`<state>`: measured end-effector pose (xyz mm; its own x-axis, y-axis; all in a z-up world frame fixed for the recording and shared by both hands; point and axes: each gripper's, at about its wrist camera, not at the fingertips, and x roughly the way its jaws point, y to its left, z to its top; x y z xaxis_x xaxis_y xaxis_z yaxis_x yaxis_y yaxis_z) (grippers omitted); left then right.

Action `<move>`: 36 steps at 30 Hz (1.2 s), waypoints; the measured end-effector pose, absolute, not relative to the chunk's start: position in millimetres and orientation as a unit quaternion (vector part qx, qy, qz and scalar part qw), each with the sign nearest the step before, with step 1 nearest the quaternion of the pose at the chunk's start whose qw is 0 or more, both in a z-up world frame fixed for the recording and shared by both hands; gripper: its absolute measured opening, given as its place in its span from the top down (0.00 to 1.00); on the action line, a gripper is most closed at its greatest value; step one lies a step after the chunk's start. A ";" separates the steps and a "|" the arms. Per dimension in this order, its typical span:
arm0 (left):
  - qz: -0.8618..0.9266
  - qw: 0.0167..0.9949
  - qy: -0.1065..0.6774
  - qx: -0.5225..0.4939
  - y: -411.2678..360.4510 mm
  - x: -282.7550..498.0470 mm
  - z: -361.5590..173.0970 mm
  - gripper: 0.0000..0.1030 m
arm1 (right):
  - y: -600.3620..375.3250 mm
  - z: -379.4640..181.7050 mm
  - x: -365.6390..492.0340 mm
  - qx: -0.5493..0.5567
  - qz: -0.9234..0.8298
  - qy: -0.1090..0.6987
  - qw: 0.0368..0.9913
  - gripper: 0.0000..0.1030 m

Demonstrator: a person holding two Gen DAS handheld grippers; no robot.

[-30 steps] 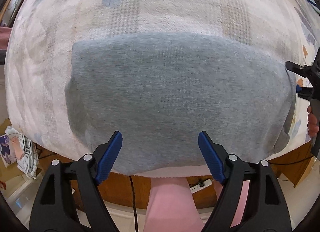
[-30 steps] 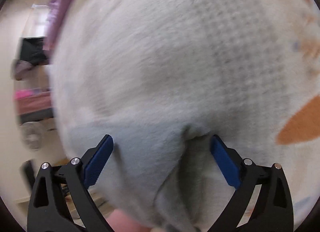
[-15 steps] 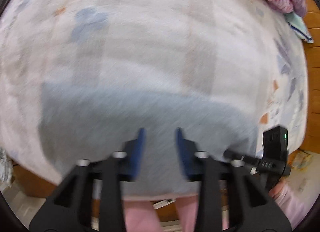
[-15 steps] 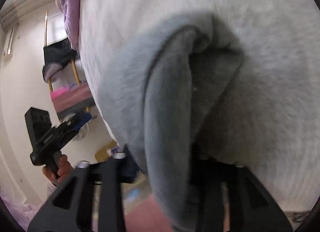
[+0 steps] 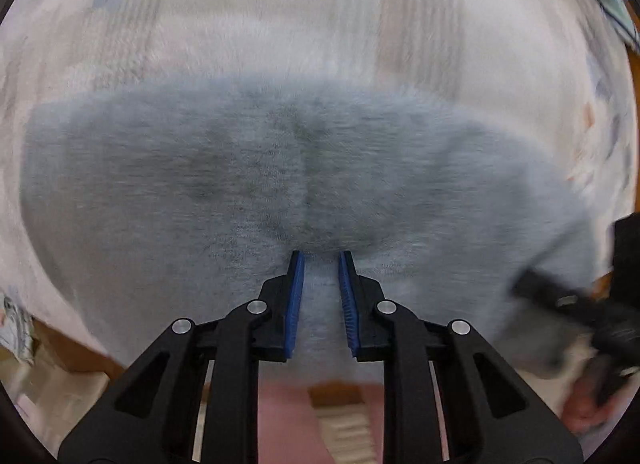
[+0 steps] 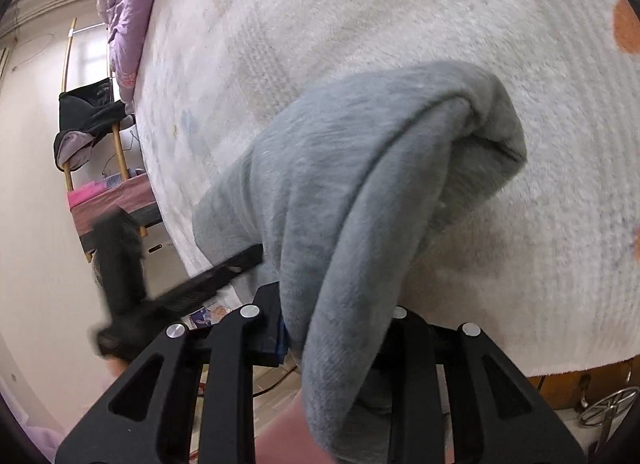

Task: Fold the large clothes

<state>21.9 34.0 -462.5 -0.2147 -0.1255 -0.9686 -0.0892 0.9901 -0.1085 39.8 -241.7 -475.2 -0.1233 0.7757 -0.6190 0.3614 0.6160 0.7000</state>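
A grey fleece garment (image 5: 240,199) is lying spread near the front edge of a bed covered by a pale patterned blanket (image 5: 320,15) as a person is working it with two hand-held grippers. The left gripper (image 5: 321,260), pointing steeply down, is closing its jaws on a pinch of the near hem, with a strip of fleece already standing between the blue pads (image 5: 294,296). The right gripper (image 6: 332,328) is clenching the garment's right-hand edge and holding it off the blanket, so the cloth is draping over its fingers and hiding the pads. Gripping both near points is likely setting up a fold away from the person, across the bed.
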 end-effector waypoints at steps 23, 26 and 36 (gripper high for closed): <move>-0.058 0.658 0.744 -0.101 47.0 -37.5 -464.2 0.79 | -172.4 -361.6 43.5 0.332 0.223 0.705 0.585 0.84; -0.071 0.673 0.723 -0.137 65.2 -57.7 -461.3 0.79 | -141.6 -341.2 52.4 0.296 0.239 0.709 0.594 0.84; -0.018 0.696 0.700 -0.157 185.4 -87.3 -378.6 0.85 | -41.9 -314.6 73.6 0.177 0.259 0.738 0.597 0.88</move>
<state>-87.3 185.4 -378.6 0.0186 -0.2455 -0.9692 -0.1943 0.9500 -0.2443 73.6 -41.9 -314.6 -0.2234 0.5714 -0.7897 -0.0480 0.8027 0.5944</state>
